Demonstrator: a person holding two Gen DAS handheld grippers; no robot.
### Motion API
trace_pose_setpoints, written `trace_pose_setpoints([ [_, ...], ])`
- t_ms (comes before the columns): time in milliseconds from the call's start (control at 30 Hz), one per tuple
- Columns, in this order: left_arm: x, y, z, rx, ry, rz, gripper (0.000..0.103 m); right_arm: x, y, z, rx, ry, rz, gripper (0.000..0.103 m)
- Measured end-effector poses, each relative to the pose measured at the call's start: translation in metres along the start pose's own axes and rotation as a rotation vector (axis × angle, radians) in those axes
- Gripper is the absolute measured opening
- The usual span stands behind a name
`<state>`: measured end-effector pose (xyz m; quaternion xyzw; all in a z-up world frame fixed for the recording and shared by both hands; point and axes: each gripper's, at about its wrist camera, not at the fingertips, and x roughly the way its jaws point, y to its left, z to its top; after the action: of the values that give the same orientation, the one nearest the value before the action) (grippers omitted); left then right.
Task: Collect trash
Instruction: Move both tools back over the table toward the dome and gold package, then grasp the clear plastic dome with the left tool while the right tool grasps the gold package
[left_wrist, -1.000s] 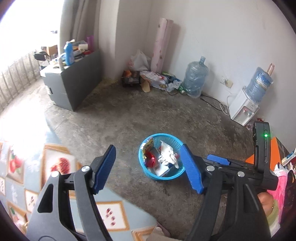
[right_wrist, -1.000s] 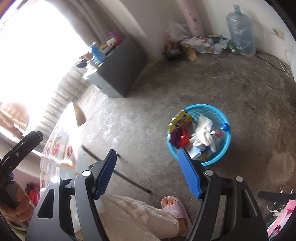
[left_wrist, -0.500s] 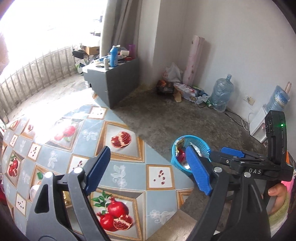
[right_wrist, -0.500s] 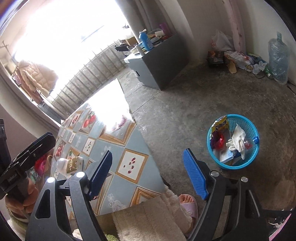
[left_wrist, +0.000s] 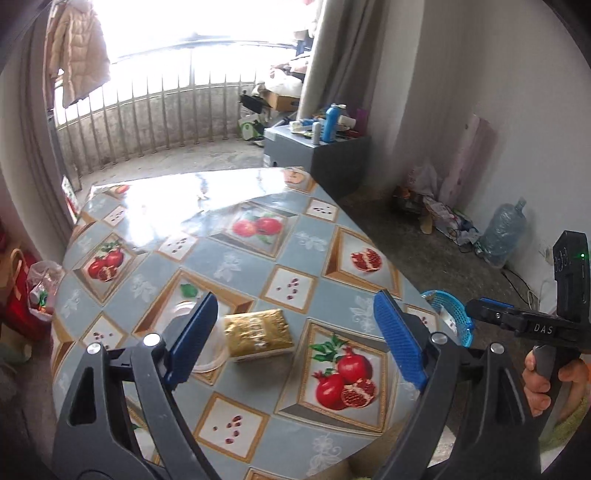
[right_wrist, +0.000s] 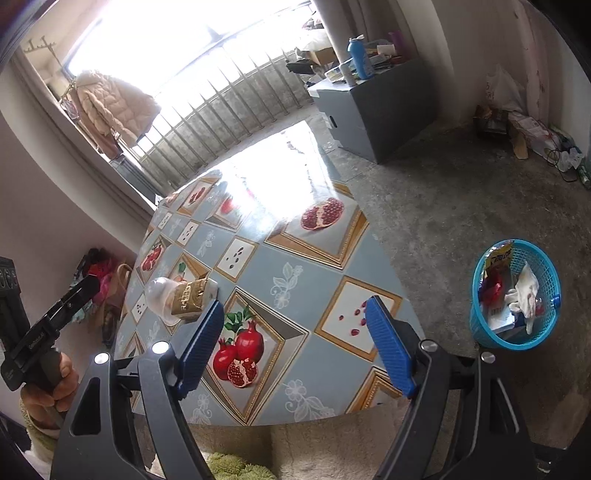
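The table (left_wrist: 303, 258) is covered by a glossy cloth printed with pomegranates in diamond panels. Its right edge runs diagonally beside bare concrete floor (right_wrist: 480, 206); its near edge curves just ahead of both grippers. Most of the tabletop is unoccupied.

The gold packet (left_wrist: 256, 328) lies flat near the table's near-left part. It is rectangular and crinkled, with a shiny foil surface. In the left wrist view its long axis runs roughly left to right, slightly tilted. A clear plastic cup (right_wrist: 160, 297) lies on its side touching the packet's left end; which way its mouth faces cannot be told.

The left gripper (left_wrist: 291, 339) hangs above the packet, jaws wide and just now spreading further; its blue ribbed pads touch nothing. The right gripper (right_wrist: 295, 343) is spread wide over bare cloth, holding nothing.

The blue mesh basket (right_wrist: 517, 295) stands on the floor to the right, well apart from the table edge, holding wrappers and white paper.
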<state>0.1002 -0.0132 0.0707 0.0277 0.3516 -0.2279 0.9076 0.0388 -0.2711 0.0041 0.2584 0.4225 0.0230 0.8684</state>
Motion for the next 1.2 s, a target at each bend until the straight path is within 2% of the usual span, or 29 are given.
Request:
trace_pose_setpoints([
  [200,-0.003,0.061,-0.018,-0.119,0.005,0.072,0.082,0.029,0.029,0.008,-0.052,0.061,0.036,0.077],
  [333,0.005,0.097,-0.028,-0.167,0.026,0.065,0.082,0.049,0.049,0.012,-0.077,0.1,0.055,0.077],
  [500,0.024,0.123,-0.036,-0.194,0.052,0.034,0.082,0.073,0.067,0.016,-0.087,0.146,0.084,0.077],
  [600,0.037,0.124,-0.037,-0.181,0.064,0.023,0.081,0.09,0.077,0.019,-0.089,0.175,0.102,0.076],
  [700,0.056,0.126,-0.036,-0.154,0.094,0.008,0.081,0.11,0.084,0.021,-0.086,0.213,0.123,0.07],
  [933,0.099,0.123,-0.03,-0.108,0.16,0.027,0.081,0.153,0.093,0.023,-0.059,0.292,0.173,0.06],
  [967,0.104,0.12,-0.03,-0.111,0.167,0.021,0.078,0.159,0.092,0.022,-0.05,0.306,0.179,0.058],
  [1000,0.112,0.12,-0.033,-0.124,0.194,0.005,0.069,0.164,0.091,0.022,-0.04,0.32,0.188,0.057],
  [1067,0.114,0.119,-0.035,-0.136,0.182,0.004,0.062,0.174,0.086,0.019,-0.013,0.345,0.211,0.05],
  [1200,0.113,0.105,-0.04,-0.114,0.182,-0.033,0.062,0.179,0.071,0.013,0.049,0.379,0.254,0.041],
])
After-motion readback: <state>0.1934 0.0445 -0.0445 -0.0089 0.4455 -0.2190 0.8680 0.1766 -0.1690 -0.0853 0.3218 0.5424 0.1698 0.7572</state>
